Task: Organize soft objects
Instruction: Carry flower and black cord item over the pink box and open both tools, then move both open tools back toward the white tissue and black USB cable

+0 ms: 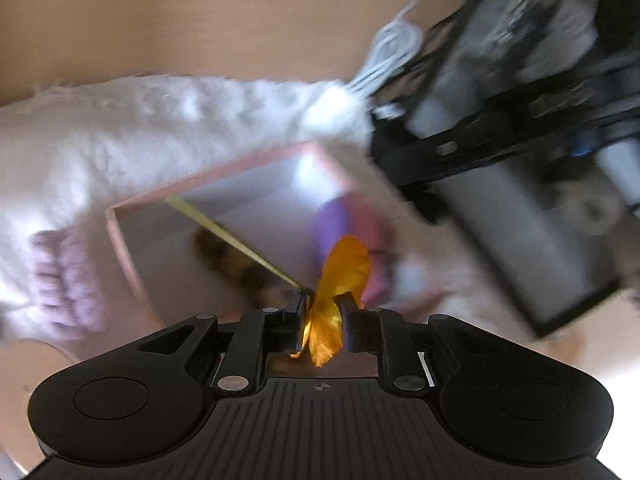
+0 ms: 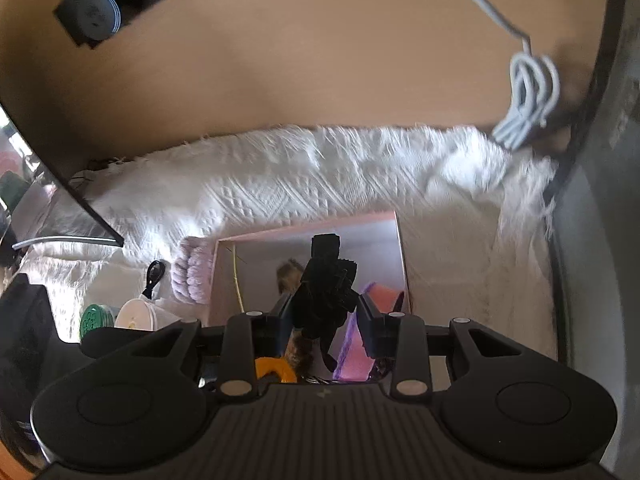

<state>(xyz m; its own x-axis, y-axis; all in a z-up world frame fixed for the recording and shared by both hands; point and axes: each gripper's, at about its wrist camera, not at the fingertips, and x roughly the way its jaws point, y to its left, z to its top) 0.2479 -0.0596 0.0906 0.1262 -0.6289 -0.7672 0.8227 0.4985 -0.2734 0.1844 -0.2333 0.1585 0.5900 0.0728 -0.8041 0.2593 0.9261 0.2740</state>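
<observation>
Wooden counter [image 2: 280, 60] lay under a white fluffy rug [image 2: 320, 176], and on the rug sat an open pink box [image 2: 304, 229]. On the left, the left hand-held gripper [image 1: 322, 307] was pinched shut on an orange ribbon [image 1: 340, 272] just over the box; being thin and slippery, it seemed best nipped at its gathered middle. Further right, the right hand-held gripper [image 2: 325, 308] clamped a black frilly cloth piece [image 2: 326, 280], limp and light, above the same box. Only the right view showed a lilac knit [image 2: 192, 276], a green lid [image 2: 94, 318] and a coiled white cable [image 2: 528, 100] clearly; the left view was blurred.
</observation>
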